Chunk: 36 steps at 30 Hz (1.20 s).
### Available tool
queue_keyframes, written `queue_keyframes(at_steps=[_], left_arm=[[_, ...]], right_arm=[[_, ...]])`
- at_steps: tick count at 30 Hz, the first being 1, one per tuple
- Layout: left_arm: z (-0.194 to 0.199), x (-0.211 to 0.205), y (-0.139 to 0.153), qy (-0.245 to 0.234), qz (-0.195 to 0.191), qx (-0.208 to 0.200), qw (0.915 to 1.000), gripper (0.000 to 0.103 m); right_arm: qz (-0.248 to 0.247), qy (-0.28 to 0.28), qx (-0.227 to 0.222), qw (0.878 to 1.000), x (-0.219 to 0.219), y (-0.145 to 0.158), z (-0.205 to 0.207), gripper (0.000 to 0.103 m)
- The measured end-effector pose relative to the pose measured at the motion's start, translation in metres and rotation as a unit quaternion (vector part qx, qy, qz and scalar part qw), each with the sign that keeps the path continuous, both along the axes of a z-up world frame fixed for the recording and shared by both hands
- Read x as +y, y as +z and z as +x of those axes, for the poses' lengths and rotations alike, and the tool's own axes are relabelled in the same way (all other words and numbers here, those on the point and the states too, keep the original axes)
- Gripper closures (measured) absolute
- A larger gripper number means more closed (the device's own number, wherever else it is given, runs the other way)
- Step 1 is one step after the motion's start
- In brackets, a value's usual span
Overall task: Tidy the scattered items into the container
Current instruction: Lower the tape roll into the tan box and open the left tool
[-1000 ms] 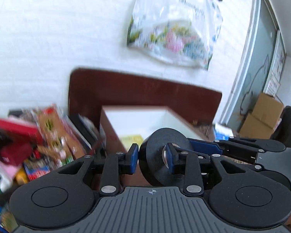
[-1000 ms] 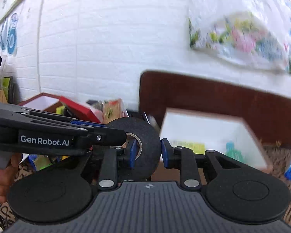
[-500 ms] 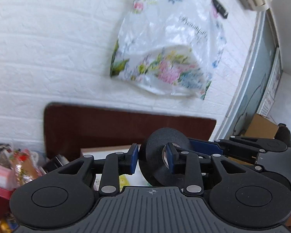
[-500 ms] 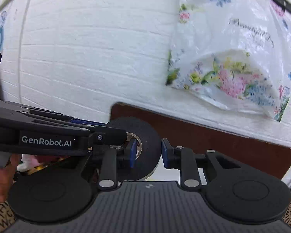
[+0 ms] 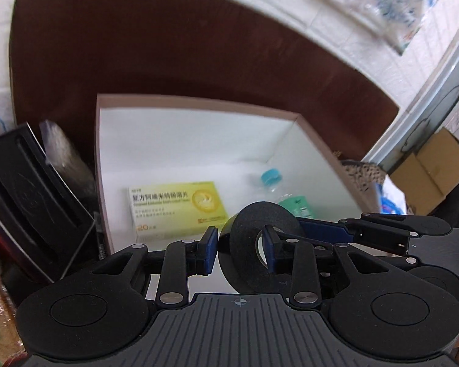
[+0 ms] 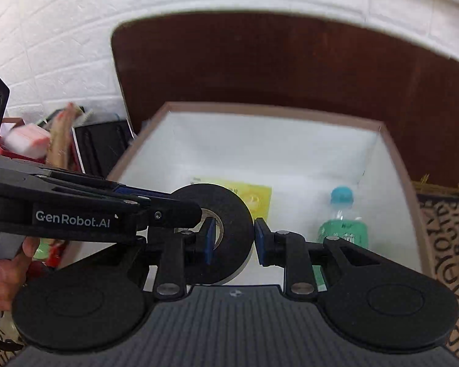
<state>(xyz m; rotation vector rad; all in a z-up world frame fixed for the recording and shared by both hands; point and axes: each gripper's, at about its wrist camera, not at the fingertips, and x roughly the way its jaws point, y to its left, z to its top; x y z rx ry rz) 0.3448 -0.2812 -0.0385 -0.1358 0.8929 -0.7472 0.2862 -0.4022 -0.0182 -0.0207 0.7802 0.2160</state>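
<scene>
Black tape roll (image 5: 244,235) hangs in the air, caught between both tools at once, over the near part of the container (image 5: 199,104), an open box with a brown rim and white inner walls. The left tool (image 5: 238,249) is narrowly closed on the ring: one blue pad presses the outer rim and the other sits inside the core hole, so the ring's wall is pinched between them. The right tool (image 6: 234,240) grips in the same way from the opposite side, with one pad in the core and one on the outer rim, and its jaws are equally narrow. In the right wrist view the left tool reaches in from the left, with a hand (image 6: 3,272) on its handle. Ahead of and below the tools, on the container's floor, lies a yellow-green medicine box (image 5: 177,208), flat and face up, and to the right of it a clear bottle (image 6: 342,226) with a blue cap and a green label, lying on its side with the cap pointing away from the tools. Left of the left tool, just outside the container, stands a tilted black tray (image 5: 21,198), with blurred packets beyond it. Behind the container rises a dark brown board (image 5: 168,46) against a white brick wall (image 6: 46,30). Far right of the left tool sits a cardboard box (image 5: 434,171), and right of the right tool a patterned cloth (image 6: 443,229).
</scene>
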Motion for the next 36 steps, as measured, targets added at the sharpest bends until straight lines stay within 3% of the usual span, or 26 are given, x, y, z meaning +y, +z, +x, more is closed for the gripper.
queue_keyframes(at_steps=[4, 5, 6, 7, 8, 9, 11, 13, 17, 20, 26, 31, 36], left_arm=[[0.006, -0.012, -0.008, -0.007, 0.02, -0.011, 0.9997, 0.069], [0.007, -0.014, -0.008, -0.006, 0.025, -0.017, 0.9995, 0.053], [0.007, -0.015, -0.008, -0.004, 0.031, -0.025, 0.9992, 0.049], [0.006, -0.017, -0.007, -0.003, 0.033, -0.032, 0.9989, 0.04], [0.006, -0.018, -0.004, -0.004, 0.029, -0.037, 0.9989, 0.025], [0.004, -0.019, -0.003, -0.006, 0.022, -0.039, 0.999, 0.02], [0.001, -0.02, 0.001, -0.008, 0.014, -0.032, 0.9993, 0.012], [-0.002, -0.02, 0.004, -0.013, 0.01, -0.026, 0.9995, 0.009], [-0.011, -0.014, 0.008, -0.016, 0.001, -0.011, 0.9998, 0.009], [-0.022, -0.011, 0.014, -0.001, 0.004, -0.018, 0.9998, 0.0], [-0.05, 0.004, 0.037, 0.004, -0.01, -0.048, 0.9988, 0.0], [-0.084, 0.016, 0.062, 0.017, -0.003, -0.1, 0.9948, 0.0], [-0.113, 0.033, 0.081, 0.023, -0.01, -0.127, 0.9915, 0.0]], right_arm=[[-0.005, 0.005, 0.013, 1.0, -0.003, -0.009, 0.014, 0.073], [-0.004, 0.004, 0.018, 1.0, -0.004, -0.01, 0.017, 0.071], [-0.004, 0.004, 0.024, 1.0, -0.004, -0.01, 0.02, 0.071], [-0.007, 0.005, 0.026, 1.0, -0.006, -0.009, 0.021, 0.061], [-0.015, 0.001, 0.026, 1.0, -0.006, -0.008, 0.022, 0.039], [-0.026, -0.002, 0.021, 0.999, -0.005, -0.007, 0.022, 0.031], [-0.043, 0.007, 0.005, 0.999, -0.002, -0.004, 0.015, 0.031], [-0.04, 0.012, 0.004, 0.999, -0.002, -0.001, 0.01, 0.029], [-0.045, 0.002, -0.008, 0.999, -0.001, 0.006, -0.004, 0.003], [-0.037, -0.001, -0.008, 0.999, 0.0, 0.013, -0.016, 0.003], [-0.008, -0.005, -0.015, 1.0, 0.008, 0.036, -0.041, 0.002], [-0.022, 0.0, -0.035, 0.999, 0.021, 0.052, -0.067, 0.001], [-0.025, 0.007, -0.051, 0.998, 0.035, 0.066, -0.091, 0.001]])
